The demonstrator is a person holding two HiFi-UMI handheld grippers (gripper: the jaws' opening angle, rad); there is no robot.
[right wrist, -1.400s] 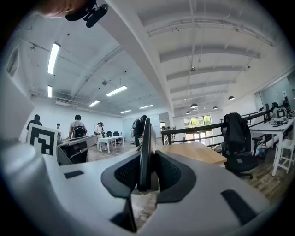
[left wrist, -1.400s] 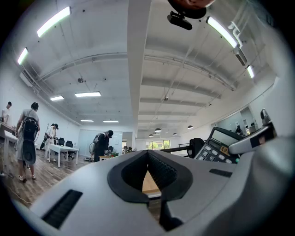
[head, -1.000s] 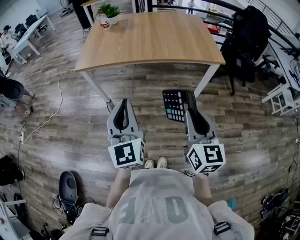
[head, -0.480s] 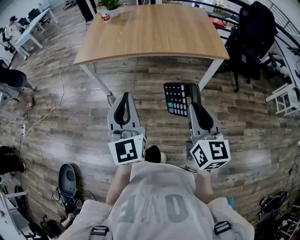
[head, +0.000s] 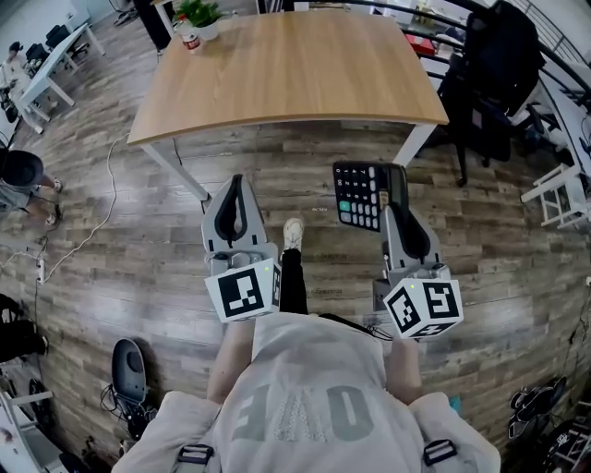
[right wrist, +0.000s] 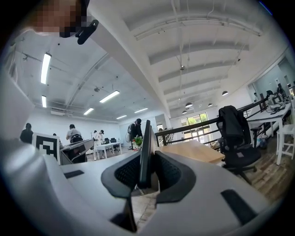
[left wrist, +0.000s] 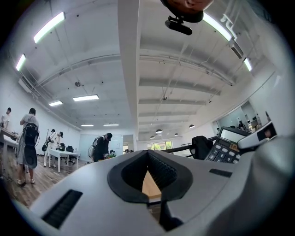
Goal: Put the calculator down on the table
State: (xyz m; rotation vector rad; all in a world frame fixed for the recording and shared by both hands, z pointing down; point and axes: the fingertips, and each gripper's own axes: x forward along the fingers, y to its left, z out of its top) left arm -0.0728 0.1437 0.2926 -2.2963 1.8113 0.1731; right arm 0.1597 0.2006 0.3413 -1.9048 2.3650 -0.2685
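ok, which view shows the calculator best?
Head view: the calculator shows its whole key face, right edge clamped in the right tool. Right gripper view sees only its thin edge between the jaws; left gripper view catches the display and some keys at far right.

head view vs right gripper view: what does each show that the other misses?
Head view only: the calculator's key face and the person's shoe on the wood floor. Right gripper view only: the ceiling lights, and the calculator's thin edge clamped in the right gripper. Both: the table, the plant at its far corner and the black chair beside it.
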